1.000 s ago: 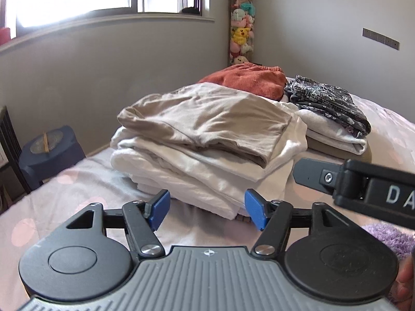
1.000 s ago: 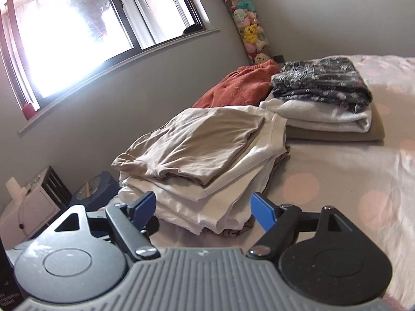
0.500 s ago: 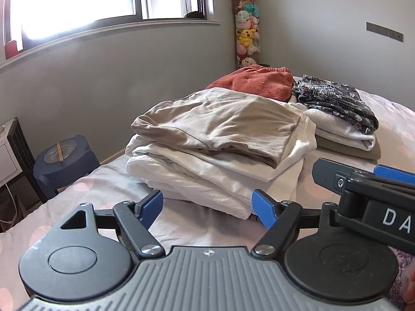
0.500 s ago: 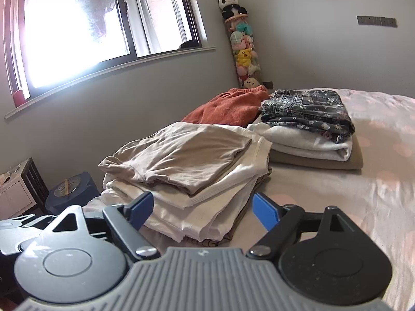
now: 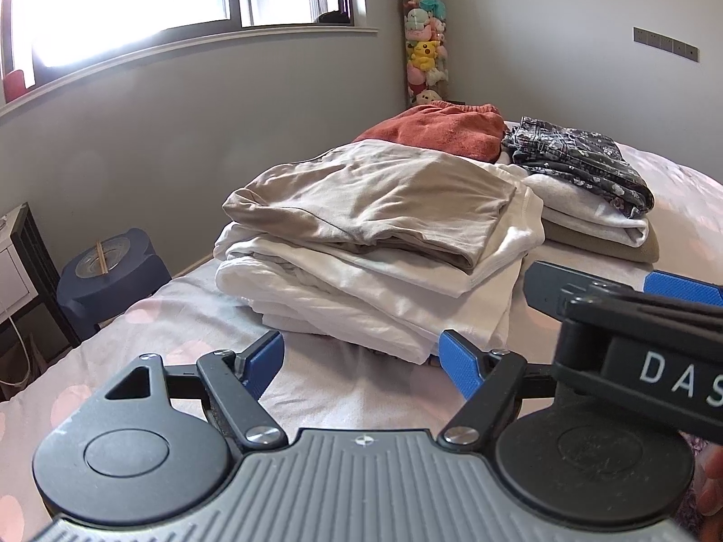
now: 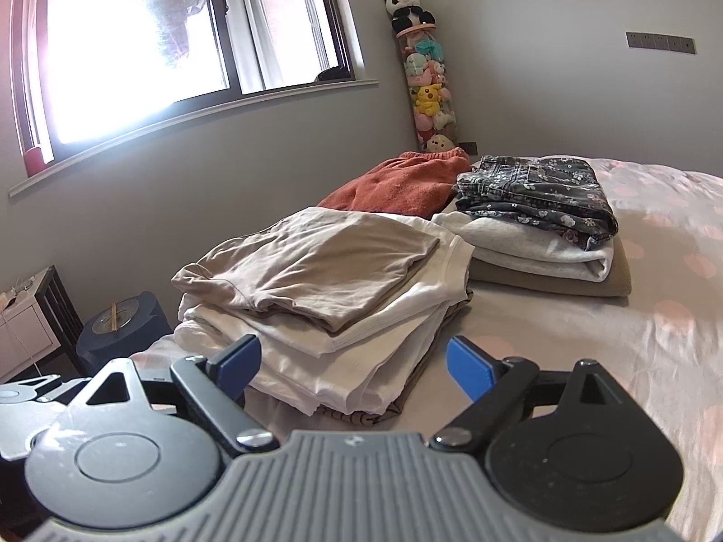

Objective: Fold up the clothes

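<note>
- Left wrist view: the left gripper stands wide with nothing between its pads, just short of the near stack of folded clothes on the bed. A beige shirt lies on top. The right gripper is close beside; keep the two apart.
- Right wrist view: the right gripper is empty, its jaws opening. The second pile, topped by floral jeans, lies beyond. Judgement: folding looks nearly complete; back off without snagging the stack edge.
</note>
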`<move>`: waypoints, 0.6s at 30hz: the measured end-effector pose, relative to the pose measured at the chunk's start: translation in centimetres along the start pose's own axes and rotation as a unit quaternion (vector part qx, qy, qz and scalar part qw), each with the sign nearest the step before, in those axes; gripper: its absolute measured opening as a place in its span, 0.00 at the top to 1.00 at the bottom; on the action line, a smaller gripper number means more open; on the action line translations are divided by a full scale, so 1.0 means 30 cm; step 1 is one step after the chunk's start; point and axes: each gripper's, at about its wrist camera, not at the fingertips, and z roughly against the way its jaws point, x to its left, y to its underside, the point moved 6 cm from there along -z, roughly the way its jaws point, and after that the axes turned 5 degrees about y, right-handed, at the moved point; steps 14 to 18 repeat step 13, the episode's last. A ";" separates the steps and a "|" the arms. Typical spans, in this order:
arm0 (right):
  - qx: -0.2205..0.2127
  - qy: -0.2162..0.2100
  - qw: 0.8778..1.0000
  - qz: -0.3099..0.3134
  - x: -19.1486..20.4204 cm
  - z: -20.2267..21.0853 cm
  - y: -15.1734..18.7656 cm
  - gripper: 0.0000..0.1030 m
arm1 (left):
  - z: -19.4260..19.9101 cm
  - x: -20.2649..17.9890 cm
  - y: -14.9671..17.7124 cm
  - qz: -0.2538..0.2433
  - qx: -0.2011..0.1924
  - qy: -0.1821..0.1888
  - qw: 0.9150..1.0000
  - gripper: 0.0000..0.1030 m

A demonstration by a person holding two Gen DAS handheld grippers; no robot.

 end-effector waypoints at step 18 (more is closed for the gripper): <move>0.002 -0.005 1.000 -0.005 0.000 -0.005 0.002 0.10 | 0.003 0.002 0.000 0.007 -0.003 0.004 1.000 0.27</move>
